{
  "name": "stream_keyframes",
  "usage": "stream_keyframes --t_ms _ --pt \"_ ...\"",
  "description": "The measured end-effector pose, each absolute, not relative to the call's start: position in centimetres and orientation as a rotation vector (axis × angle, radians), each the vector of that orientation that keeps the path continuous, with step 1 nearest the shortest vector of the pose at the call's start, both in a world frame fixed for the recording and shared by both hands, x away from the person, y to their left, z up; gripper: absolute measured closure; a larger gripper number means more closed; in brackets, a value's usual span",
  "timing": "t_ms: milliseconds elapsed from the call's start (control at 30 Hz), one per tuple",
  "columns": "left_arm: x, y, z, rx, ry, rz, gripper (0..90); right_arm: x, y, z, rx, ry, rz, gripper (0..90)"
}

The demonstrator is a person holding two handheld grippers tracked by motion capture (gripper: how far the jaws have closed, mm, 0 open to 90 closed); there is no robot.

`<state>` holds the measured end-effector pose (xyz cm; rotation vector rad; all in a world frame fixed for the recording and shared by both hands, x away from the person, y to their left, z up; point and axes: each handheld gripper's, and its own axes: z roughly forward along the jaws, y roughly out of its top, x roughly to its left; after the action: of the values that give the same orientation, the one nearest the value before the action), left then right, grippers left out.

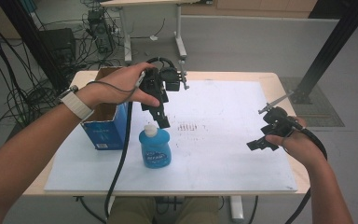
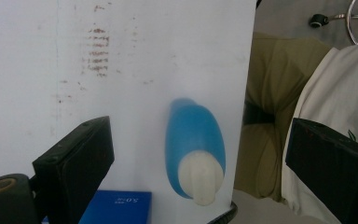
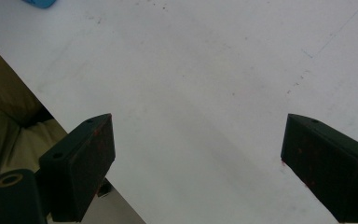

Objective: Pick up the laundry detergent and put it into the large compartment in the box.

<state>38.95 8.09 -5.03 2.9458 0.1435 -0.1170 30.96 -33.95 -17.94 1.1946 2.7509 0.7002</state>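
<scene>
Nearest, a squat blue plastic bottle with a white cap [image 1: 154, 147] stands untouched on the white board [image 1: 223, 154], so any lifting is seemingly yet to come. Just above it the left gripper [image 1: 160, 116] hangs with jaws wide apart; its own view looks straight down on the cap, framed between them. Off to the side the right gripper [image 1: 261, 143] waits, spread and empty, and beyond sits an open blue cardboard box [image 1: 106, 126].

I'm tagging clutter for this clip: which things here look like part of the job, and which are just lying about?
Likely in play:
- blue bottle, upright, left gripper open above its white cap
- open blue box beside it

Lying about:
- right gripper, open, idle over bare white board
- floor cables
- far table's legs
</scene>
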Motion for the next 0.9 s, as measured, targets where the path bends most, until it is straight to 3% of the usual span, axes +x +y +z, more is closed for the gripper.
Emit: stream_keyframes --t_ms 900 --pt "38.7 8.4 -6.2 2.997 0.158 -0.136 7.3 30.8 -33.7 -18.0 1.187 2.749 0.706 9.7"
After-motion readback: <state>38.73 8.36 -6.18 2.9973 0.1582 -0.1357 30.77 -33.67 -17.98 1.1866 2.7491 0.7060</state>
